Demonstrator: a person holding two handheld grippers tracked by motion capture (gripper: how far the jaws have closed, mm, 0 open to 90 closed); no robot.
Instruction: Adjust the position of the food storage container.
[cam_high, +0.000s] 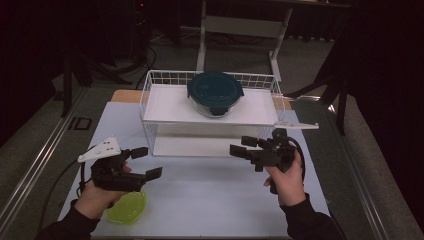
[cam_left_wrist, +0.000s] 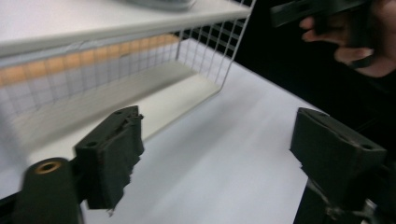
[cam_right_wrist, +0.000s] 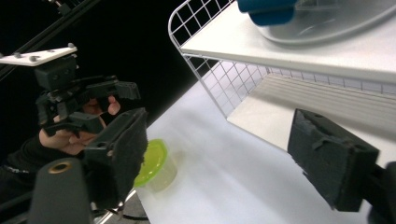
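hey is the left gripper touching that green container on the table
Apart. The right gripper view shows the left gripper up off the table, with dark background between it and the green container.

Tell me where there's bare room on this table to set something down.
The widest free patch is the white table top between the left gripper and right gripper, in front of the wire rack. The rack's lower shelf looks bare too. The top shelf holds the lidded glass container; the green tub crowds the near-left corner.

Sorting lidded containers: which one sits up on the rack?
The glass container with the dark teal lid, on the wire rack. The green-lidded tub stands on the table by the left gripper.
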